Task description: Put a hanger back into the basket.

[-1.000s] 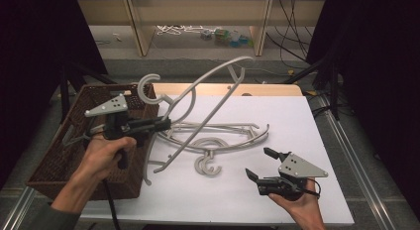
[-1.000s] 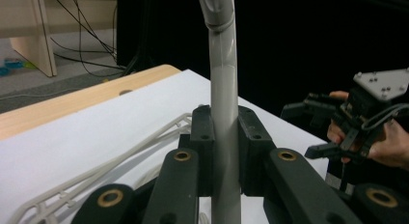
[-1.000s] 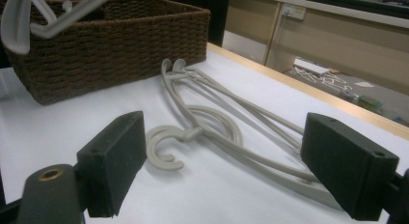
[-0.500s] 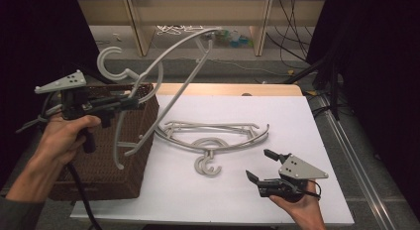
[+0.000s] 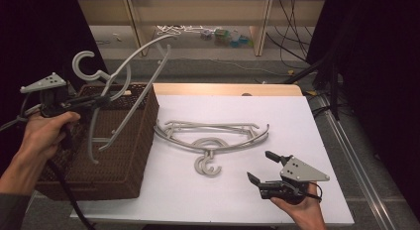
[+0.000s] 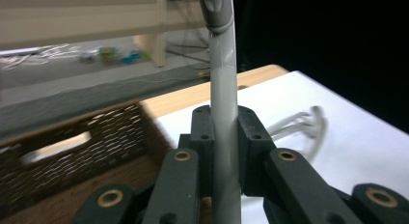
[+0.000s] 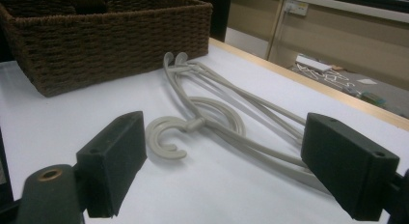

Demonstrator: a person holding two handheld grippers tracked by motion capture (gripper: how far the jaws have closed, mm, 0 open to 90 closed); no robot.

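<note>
My left gripper (image 5: 101, 99) is shut on a grey plastic hanger (image 5: 126, 88) and holds it in the air over the brown wicker basket (image 5: 124, 155) at the table's left. In the left gripper view the hanger's bar (image 6: 224, 118) stands clamped between the two pads, with my left gripper (image 6: 225, 151) closed tight on it. Two more grey hangers (image 5: 213, 138) lie stacked on the white table top, hooks toward me. My right gripper (image 5: 262, 166) rests open near the front right edge. In the right gripper view those hangers (image 7: 226, 122) lie just beyond the open right gripper (image 7: 241, 161).
The white sheet (image 5: 277, 116) covers the table. Behind it a wooden shelf unit (image 5: 260, 27) stands on the floor, with cables and small items (image 5: 223, 35) scattered around it. Dark curtains close in both sides. A metal rail (image 5: 361, 170) runs along the right.
My left hand has carried the hanger leftward and a little up, from above the table's white sheet to over the basket. The right hand has stayed still.
</note>
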